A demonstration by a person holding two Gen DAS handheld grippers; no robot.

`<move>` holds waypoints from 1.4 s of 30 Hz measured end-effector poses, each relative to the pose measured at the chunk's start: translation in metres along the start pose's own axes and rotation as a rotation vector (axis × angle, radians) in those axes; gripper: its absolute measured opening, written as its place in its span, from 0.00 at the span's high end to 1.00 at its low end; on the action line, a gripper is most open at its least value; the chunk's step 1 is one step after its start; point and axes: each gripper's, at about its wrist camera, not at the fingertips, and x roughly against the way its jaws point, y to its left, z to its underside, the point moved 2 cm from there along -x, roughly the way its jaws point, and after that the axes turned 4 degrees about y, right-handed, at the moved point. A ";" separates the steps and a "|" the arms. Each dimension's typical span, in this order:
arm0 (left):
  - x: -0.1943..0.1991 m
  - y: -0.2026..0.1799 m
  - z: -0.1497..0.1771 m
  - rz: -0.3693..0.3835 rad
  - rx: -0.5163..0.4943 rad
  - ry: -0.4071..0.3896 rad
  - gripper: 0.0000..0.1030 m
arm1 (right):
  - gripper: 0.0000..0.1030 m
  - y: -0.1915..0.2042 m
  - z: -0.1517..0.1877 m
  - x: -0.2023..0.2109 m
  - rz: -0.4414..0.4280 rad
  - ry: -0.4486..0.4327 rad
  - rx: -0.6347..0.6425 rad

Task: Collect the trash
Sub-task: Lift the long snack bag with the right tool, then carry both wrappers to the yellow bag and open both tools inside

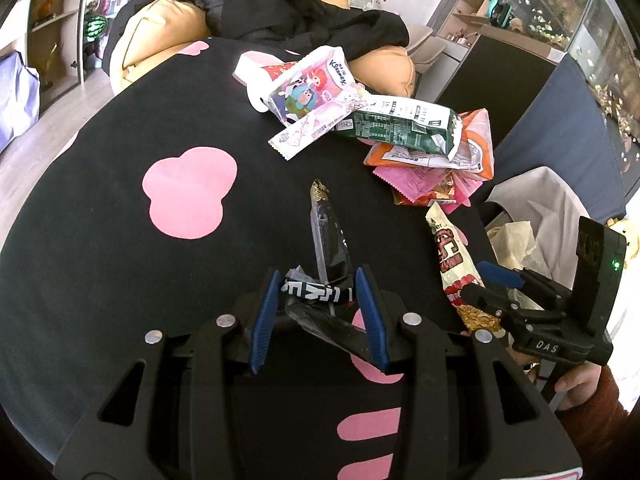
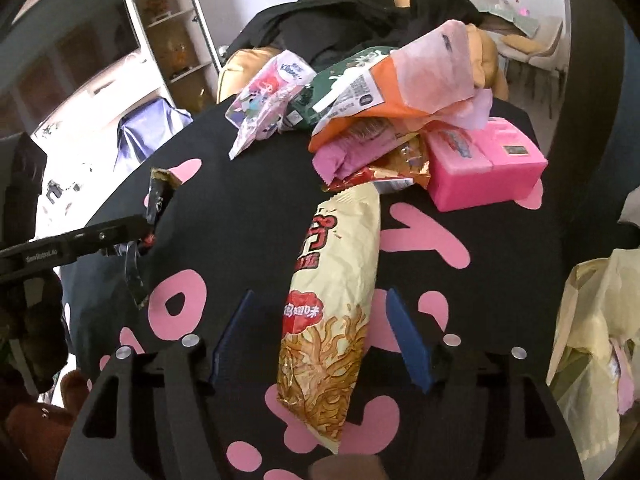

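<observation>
A black cloth w/ flat pink blob shapes (image 1: 188,196) is covering the work surface; it's looking soft and matte. The left gripper (image 1: 320,292) is sitting w/ its ribbed blue pads (image 1: 266,312) pinching a long, glossy black foil wrapper w/ white lettering (image 1: 326,240), crinkled at the grip, its narrow gold-tipped end pointing away over the cloth. The right gripper (image 2: 320,320) is standing w/ jaws spread wide, blue pads (image 2: 408,340) on either side of a cream-coloured crinkly plastic noodle-snack bag w/ red print (image 2: 332,288) that's lying flat on the cloth; gaps are showing on both sides, so pads aren't pressing it. Beyond, a loose heap of trash is resting on the cloth: a thin pink-and-white cartoon tissue pack (image 1: 308,84), a creased green foil bag w/ white label (image 1: 400,128), an orange-and-pink wrapper (image 2: 400,92), a red-gold shiny wrapper (image 2: 392,168) and a rigid pink plastic box (image 2: 484,172) just beside them. At the right edge of the right-wrist view, a pale yellow thin plastic bag (image 2: 592,320) is hanging open; something pinkish is showing inside, too unclear to name. Black clothing (image 1: 288,8) is lying bunched on tan cushions (image 1: 160,36) behind.
</observation>
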 end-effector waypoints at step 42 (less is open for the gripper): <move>-0.060 -0.300 -0.049 0.387 -0.409 0.017 0.64 | 0.72 -0.162 0.051 0.220 0.448 -0.394 -0.199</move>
